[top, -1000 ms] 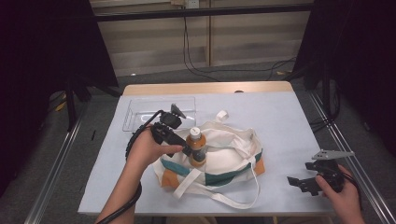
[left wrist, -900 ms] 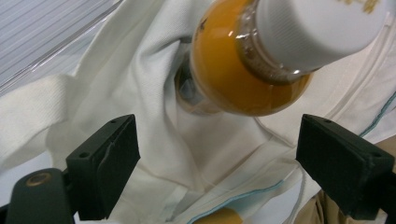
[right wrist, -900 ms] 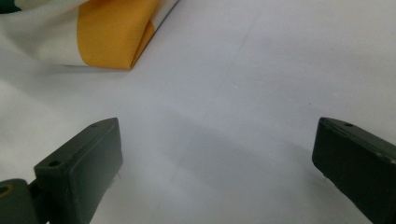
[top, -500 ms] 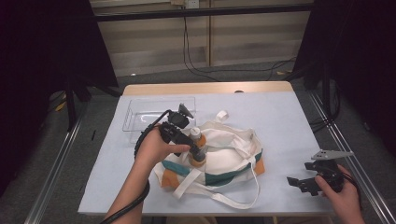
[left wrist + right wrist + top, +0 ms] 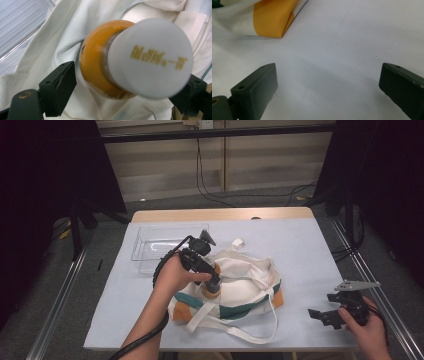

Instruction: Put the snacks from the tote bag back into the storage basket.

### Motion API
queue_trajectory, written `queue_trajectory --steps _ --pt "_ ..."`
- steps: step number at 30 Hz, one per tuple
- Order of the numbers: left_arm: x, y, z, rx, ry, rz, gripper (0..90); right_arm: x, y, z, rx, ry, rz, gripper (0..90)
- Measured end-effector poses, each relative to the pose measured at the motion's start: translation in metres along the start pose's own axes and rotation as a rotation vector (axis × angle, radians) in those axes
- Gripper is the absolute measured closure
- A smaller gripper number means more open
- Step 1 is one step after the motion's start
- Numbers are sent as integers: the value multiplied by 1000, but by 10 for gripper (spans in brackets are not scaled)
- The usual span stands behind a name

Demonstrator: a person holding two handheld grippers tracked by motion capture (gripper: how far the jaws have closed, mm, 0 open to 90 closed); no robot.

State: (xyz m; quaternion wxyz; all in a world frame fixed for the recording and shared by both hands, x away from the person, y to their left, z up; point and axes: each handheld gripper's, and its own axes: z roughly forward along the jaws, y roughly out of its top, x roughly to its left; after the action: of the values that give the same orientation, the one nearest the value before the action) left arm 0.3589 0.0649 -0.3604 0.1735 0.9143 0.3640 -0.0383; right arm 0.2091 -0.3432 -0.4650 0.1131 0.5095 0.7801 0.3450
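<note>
The left gripper (image 5: 125, 100) has its two black jaws on either side of an orange bottle (image 5: 96, 62) with a white cap (image 5: 150, 56); the jaws look set against the bottle's body, so I judge it is held, though the right-hand contact is partly hidden behind the cap. In the high view this gripper (image 5: 214, 287) stands over the open mouth of a white canvas tote bag (image 5: 240, 290) with green and orange trim, and the bottle (image 5: 214, 292) is at or just inside the opening, with cloth folded around it. A clear plastic tray (image 5: 155, 245) lies on the table just beyond the bag, with nothing visible in it.

The right gripper (image 5: 328, 87) rests apart near the table's right edge, jaws wide with nothing between them, above bare tabletop (image 5: 352, 37); an orange corner of the bag (image 5: 274, 17) lies ahead of it.

The work looks mid-course: the bottle is gripped at the bag, neither fully stowed nor lifted free.
</note>
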Motion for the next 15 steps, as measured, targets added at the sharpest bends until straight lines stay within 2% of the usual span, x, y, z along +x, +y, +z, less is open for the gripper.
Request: queue_trajectory --steps 6,15 --pt "-2 5 7 8 11 6 177 0 0 -1 -5 -1 6 19" --pt "-3 8 7 29 39 9 255 -2 -1 -1 -7 5 7 19"
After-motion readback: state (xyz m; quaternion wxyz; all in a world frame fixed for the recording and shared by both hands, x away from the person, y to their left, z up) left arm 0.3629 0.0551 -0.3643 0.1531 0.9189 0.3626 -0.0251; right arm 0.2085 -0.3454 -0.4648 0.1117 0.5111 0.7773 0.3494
